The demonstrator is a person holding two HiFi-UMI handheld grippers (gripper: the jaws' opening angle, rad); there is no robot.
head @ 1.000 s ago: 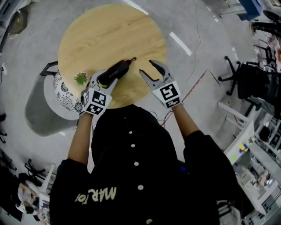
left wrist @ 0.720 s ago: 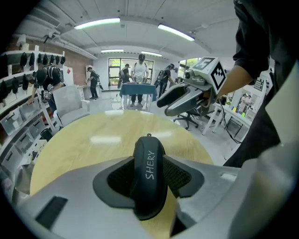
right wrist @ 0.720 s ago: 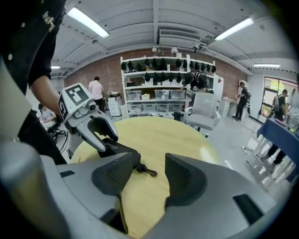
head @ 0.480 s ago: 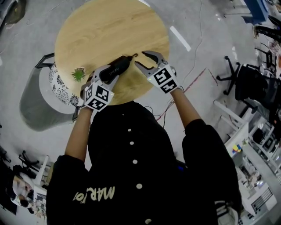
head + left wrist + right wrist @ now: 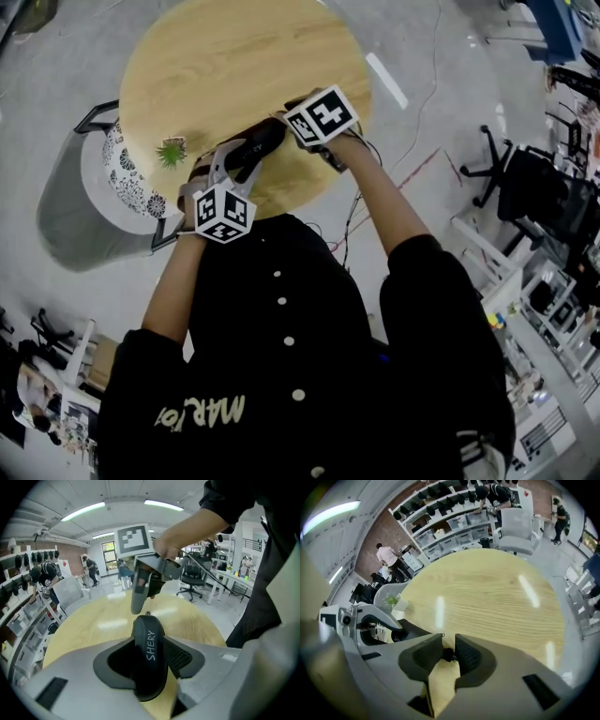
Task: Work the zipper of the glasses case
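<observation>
**both grippers on the glasses case by the table's near edge**

the black glasses case [image 5: 149, 667] sits over the round wooden table [image 5: 234, 66], close to the edge nearest the person. its length runs from that edge in toward the table's middle. white print reading "shery" runs along the side that faces up. whether the case rests on the wood or is held just off it cannot be told.

the left gripper [image 5: 151, 645] grips the case's near end. its two dark pads [image 5: 180, 656] press against the case from either side, and the body of the case fills the gap between them.

the right gripper [image 5: 449, 644] comes down steeply at the case's far end, its marker cube turned up toward the head camera. its jaws have just been closing and now stand only a narrow slit apart. the small dark zipper pull [image 5: 449, 655] sits in that slit, and the pads look to touch it on both sides. in the left gripper view one grey finger [image 5: 138, 597] of the right gripper hangs right over the far tip of the case.

a little green plant [image 5: 172, 150] in a white pot stands near the table's left edge, well apart from the case. a grey chair [image 5: 75, 225] with a patterned cushion is tucked against that same edge.
</observation>
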